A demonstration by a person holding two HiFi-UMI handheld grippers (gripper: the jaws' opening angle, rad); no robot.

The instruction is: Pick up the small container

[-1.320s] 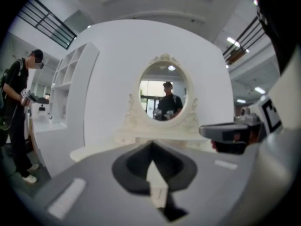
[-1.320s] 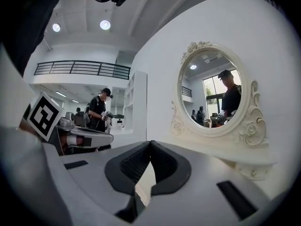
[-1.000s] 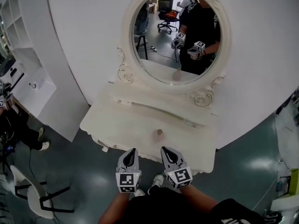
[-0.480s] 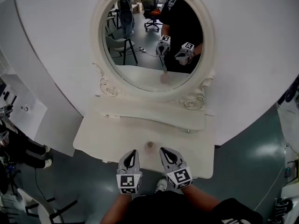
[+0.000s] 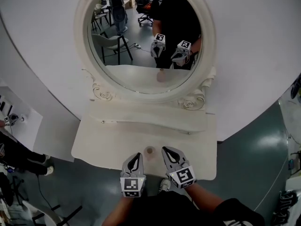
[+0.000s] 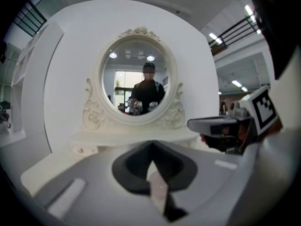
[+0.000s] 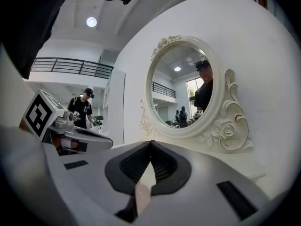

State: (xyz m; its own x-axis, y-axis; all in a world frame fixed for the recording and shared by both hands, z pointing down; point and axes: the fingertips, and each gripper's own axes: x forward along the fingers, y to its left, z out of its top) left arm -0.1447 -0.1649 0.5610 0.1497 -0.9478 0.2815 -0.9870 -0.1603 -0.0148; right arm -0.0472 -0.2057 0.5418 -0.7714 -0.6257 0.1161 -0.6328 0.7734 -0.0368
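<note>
My left gripper (image 5: pixel 135 157) and right gripper (image 5: pixel 166 151) are both closed on nothing. The small container (image 5: pixel 150 150) stands between their tips, near the front edge of the tabletop (image 5: pixel 94 140).

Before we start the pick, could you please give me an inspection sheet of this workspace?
Surface: white vanity table, with only one item on its top.
Job's things: small container, near the table's front edge, untouched, between the two grippers.
Clutter: nothing seen.
Grippers: left gripper and right gripper are both shut and empty, at the front edge on either side of the container.
Cables: nothing seen on the table.
Surroundings: oval mirror in an ornate frame behind the table; white wall; grey-green floor; chairs show in the reflection.
</note>
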